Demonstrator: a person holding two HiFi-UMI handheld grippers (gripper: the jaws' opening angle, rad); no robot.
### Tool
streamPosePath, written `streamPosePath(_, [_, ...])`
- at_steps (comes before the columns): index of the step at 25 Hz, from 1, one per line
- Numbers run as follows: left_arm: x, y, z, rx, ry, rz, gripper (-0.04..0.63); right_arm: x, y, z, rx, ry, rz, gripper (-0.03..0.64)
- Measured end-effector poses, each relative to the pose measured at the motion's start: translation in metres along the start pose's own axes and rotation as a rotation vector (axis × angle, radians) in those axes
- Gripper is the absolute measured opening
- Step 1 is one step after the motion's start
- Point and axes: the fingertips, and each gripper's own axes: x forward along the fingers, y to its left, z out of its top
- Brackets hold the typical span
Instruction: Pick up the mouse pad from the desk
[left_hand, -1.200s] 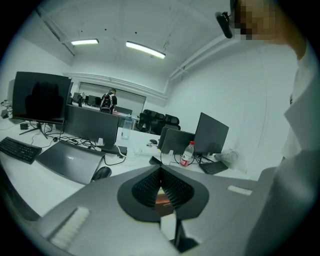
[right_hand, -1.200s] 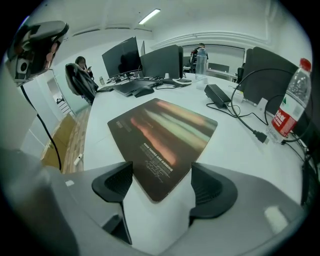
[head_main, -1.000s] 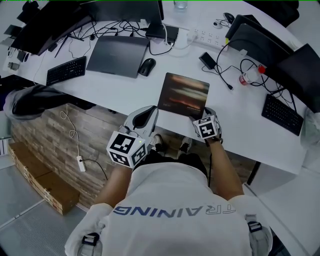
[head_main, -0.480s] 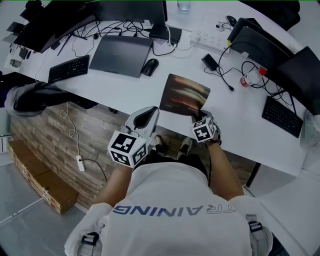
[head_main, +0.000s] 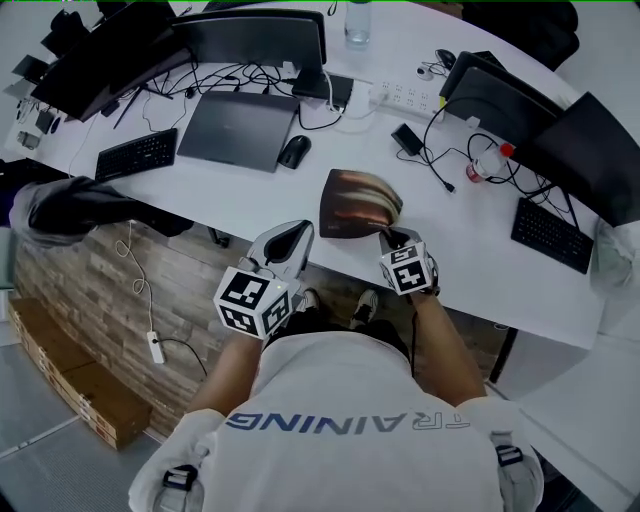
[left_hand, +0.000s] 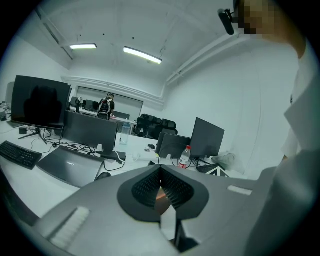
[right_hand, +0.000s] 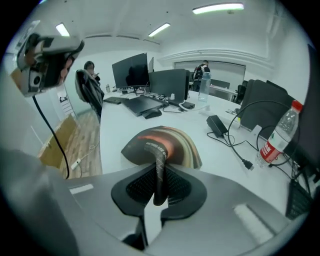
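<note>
The mouse pad (head_main: 355, 200), dark with an orange-brown print, lies near the front edge of the white desk (head_main: 250, 190). Its near right corner is lifted and the pad curls up. My right gripper (head_main: 388, 236) has that corner between its jaws, which are closing and press on it. In the right gripper view the pad (right_hand: 165, 142) bends upward out of the right gripper (right_hand: 159, 172). My left gripper (head_main: 290, 235) hovers at the desk's front edge, left of the pad and apart from it. In its own view the left gripper (left_hand: 160, 172) looks shut and holds nothing.
A closed laptop (head_main: 238, 120) and a black mouse (head_main: 293, 150) lie behind the pad to the left, with a keyboard (head_main: 135, 153) further left. A phone (head_main: 406, 138), cables, a bottle (head_main: 483, 163) and a second keyboard (head_main: 545, 235) sit to the right. Monitors line the back.
The right gripper closed on the pad's near right corner and rose. The pad went from flat to curled, with its right side off the desk. The left gripper stayed put.
</note>
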Motion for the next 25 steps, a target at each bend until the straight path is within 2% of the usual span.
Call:
streamPosePath(8, [0.0, -0.001, 0.03, 0.041, -0.074, -0.032, 0.002, -0.07, -0.014, 0.049, 0.095, -0.18, -0.041, 0.043])
streamPosePath(17, [0.008, -0.009, 0.072, 0.09, -0.166, -0.079, 0.0, -0.179, -0.056, 0.109, 0.189, -0.455, -0.168, 0.043])
streamPosePath(25, [0.007, -0.017, 0.089, 0.106, -0.199, -0.107, 0.002, -0.265, -0.076, 0.14, 0.239, -0.675, -0.277, 0.043])
